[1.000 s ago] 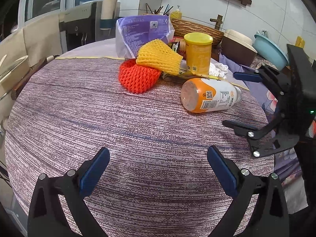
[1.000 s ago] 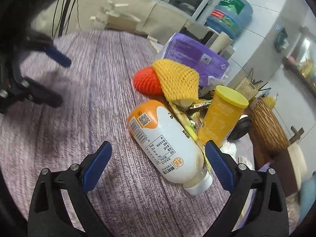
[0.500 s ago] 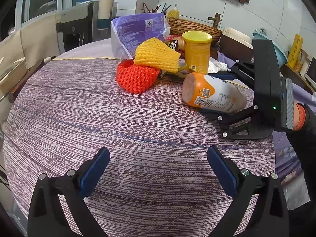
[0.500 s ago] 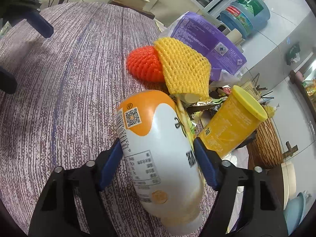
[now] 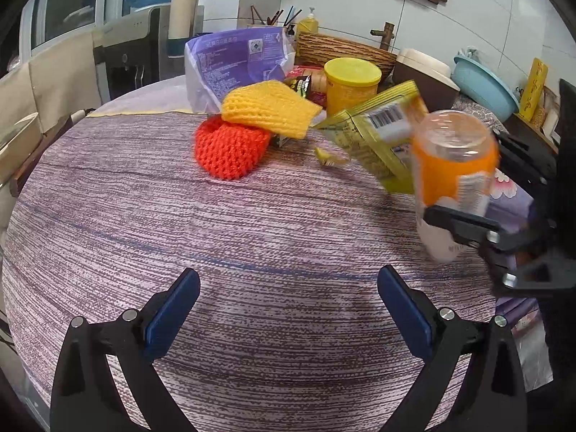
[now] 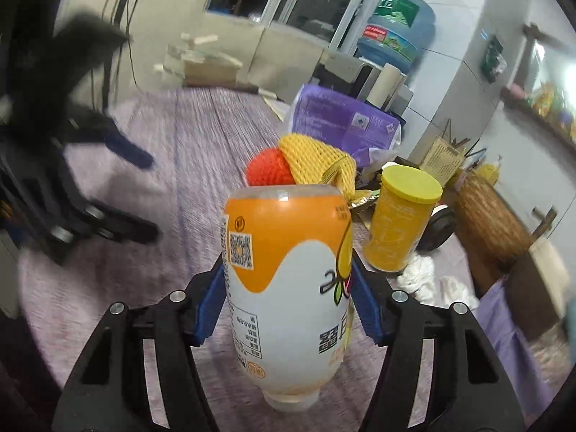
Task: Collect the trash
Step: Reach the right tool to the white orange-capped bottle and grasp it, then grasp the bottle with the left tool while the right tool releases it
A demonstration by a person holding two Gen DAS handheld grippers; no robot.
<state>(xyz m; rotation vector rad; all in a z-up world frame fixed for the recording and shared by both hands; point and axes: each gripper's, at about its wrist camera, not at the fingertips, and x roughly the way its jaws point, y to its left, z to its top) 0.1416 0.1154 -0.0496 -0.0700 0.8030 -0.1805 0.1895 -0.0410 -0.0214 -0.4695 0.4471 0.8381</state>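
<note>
My right gripper (image 6: pixel 288 309) is shut on an empty orange-and-white plastic bottle (image 6: pixel 288 273), held off the table with its neck towards the camera. In the left wrist view the bottle (image 5: pixel 455 180) hangs at the right in the right gripper (image 5: pixel 478 230), and a green snack wrapper (image 5: pixel 374 133) is lifted beside it. My left gripper (image 5: pixel 288 309) is open and empty over the near part of the table (image 5: pixel 180 234). A trash pile lies beyond: red foam net (image 5: pixel 230 151), yellow foam net (image 5: pixel 270 108), yellow can (image 5: pixel 351 84), purple bag (image 5: pixel 234 64).
A wicker basket (image 5: pixel 345 46), a blue basin (image 5: pixel 486 86) and a water dispenser (image 5: pixel 126 61) stand behind the table. White crumpled tissue (image 6: pixel 417 273) lies by the yellow can (image 6: pixel 399 223). The table edge runs close on the right.
The right gripper closed on the lying bottle and lifted it off the table, turning it. The green wrapper came up beside it. The left gripper stayed put and open.
</note>
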